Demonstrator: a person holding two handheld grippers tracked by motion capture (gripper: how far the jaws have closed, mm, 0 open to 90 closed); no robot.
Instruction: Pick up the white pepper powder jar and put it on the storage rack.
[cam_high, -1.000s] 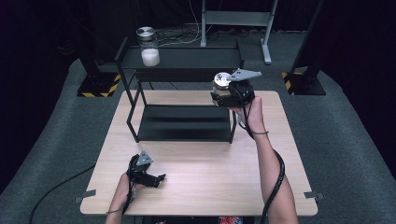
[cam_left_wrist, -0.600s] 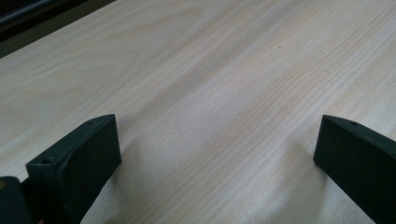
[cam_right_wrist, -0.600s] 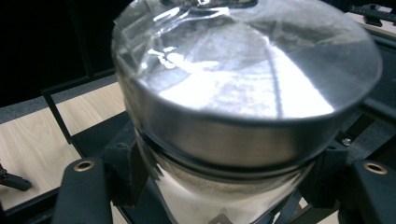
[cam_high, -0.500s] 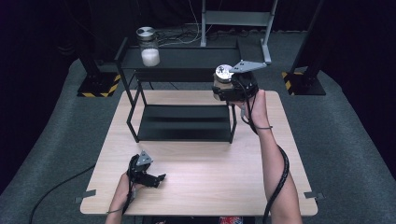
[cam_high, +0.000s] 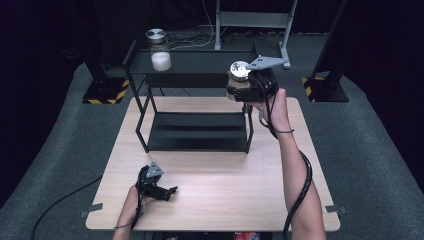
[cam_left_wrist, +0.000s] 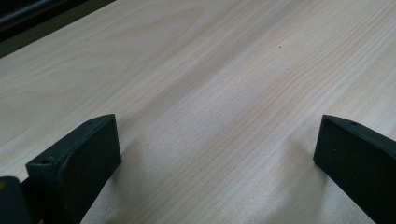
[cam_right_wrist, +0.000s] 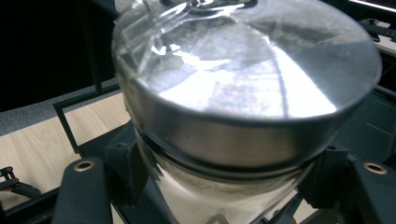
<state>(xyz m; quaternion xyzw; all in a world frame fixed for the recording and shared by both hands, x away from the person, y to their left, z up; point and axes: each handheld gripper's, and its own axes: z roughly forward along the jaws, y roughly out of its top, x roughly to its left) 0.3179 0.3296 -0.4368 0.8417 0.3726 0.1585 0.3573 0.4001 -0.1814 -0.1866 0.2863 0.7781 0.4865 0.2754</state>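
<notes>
The right gripper (cam_high: 239, 89) has its fingers (cam_right_wrist: 84, 191) clamped on a glass jar (cam_high: 239, 79) with a shiny metal lid (cam_right_wrist: 261, 88), held in the air at the right end of the black rack's (cam_high: 195, 107) top shelf (cam_high: 210, 62), above the far edge of the surface (cam_high: 215, 185). The jar holds something pale and grainy in its lower part. A second jar (cam_high: 159, 50) of the same kind, with white contents, already stands at the left end of that top shelf.

The step in hand looks like setting the held jar on the top shelf. To do it well, the jar should stay upright and level, travel over the shelf's front rail without clipping it, and come down with its whole base on the shelf, well apart from the other jar. The fingers should part only once the base sits flat, since glass on a metal shelf can slide or tip from a late nudge.

The left gripper (cam_high: 157, 190) rests low over the near-left part of the surface, its fingers (cam_left_wrist: 79, 163) spread wide with nothing between them but bare wood.

No brand, label or writing can be read on either jar, the lid or the rack.
</notes>
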